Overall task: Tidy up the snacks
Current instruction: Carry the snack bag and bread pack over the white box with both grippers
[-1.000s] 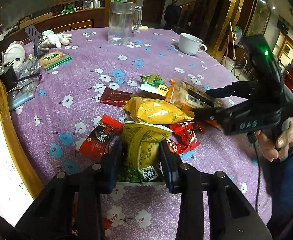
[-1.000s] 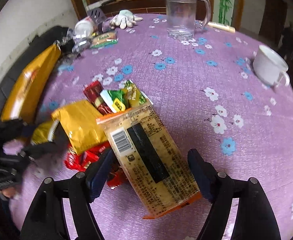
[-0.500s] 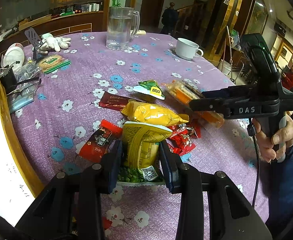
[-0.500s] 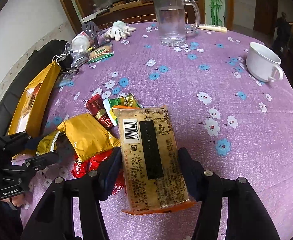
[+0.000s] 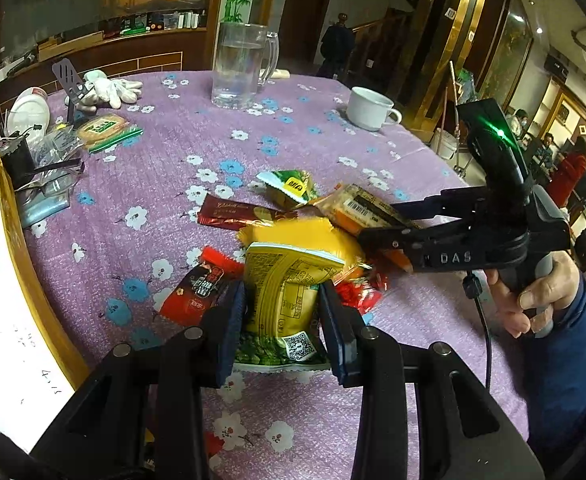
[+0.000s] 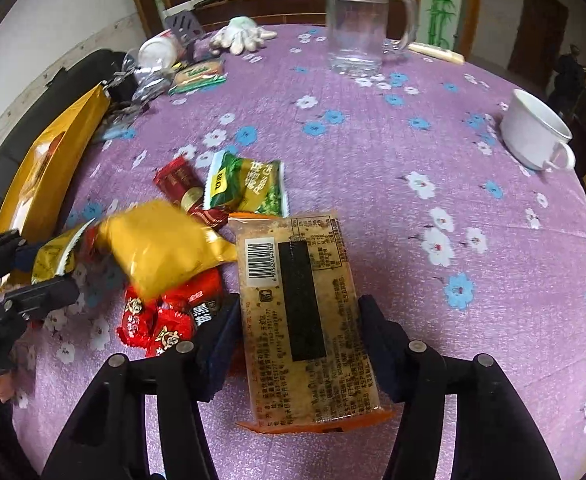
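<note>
Since both of your grippers are loaded, the sorting has only begun.

Left gripper (image 5: 283, 322): you have it clenched on the yellow-green pea packet (image 5: 287, 300), low in the frame's centre.

Right gripper (image 6: 299, 342): its pads press the sides of the long cracker packet (image 6: 301, 312), bottom centre.

Still piled: yellow bag (image 6: 165, 248), red candies (image 6: 161, 320), brown wrapper (image 5: 233, 212) and green packet (image 6: 245, 186), mid-left on the purple tablecloth (image 6: 393, 160).

Destination: you show none clearly; I cannot tell where the packets go.
</note>
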`<state>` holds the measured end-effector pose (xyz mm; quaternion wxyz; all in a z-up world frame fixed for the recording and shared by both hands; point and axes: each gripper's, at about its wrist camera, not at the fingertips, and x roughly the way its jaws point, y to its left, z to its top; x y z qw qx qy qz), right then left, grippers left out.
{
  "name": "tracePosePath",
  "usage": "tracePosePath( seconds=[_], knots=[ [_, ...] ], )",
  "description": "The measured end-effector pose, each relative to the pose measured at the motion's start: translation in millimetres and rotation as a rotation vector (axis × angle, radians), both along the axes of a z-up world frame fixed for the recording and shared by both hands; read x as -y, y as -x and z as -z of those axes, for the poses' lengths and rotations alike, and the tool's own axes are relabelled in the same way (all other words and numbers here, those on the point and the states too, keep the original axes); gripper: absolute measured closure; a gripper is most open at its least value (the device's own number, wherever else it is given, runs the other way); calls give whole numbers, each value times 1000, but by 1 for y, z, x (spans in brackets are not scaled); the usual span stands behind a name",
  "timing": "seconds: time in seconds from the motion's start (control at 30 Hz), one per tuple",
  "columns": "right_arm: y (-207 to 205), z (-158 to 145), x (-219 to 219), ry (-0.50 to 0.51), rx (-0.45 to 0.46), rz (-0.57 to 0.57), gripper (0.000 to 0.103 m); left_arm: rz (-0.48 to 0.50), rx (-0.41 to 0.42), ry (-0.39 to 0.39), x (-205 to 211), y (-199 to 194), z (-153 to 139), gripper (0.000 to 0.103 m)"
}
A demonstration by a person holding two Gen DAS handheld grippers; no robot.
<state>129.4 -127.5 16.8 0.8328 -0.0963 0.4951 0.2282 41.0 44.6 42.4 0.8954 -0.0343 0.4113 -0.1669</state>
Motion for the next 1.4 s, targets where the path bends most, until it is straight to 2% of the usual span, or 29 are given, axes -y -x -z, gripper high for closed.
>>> tracePosePath(
  seconds=[0.23, 0.4, 0.6, 0.77, 1.4],
  knots=[
    [-8, -27, 31, -152, 37, 114, 43, -5, -4, 2, 0, -2, 2, 69],
    [-8, -40, 40, -256, 58, 146, 43, -12, 3, 15, -3, -2, -1, 69],
    [-2, -55, 40, -414, 68, 130, 44, -19, 16, 23, -6, 0, -3, 69],
    [3, -56, 26, -488, 45, 97, 44, -26, 21, 33, -8, 0, -5, 69],
    [16, -53, -3, -522, 13, 11, 44, -107, 62, 67, -30, -1, -16, 69]
  ],
)
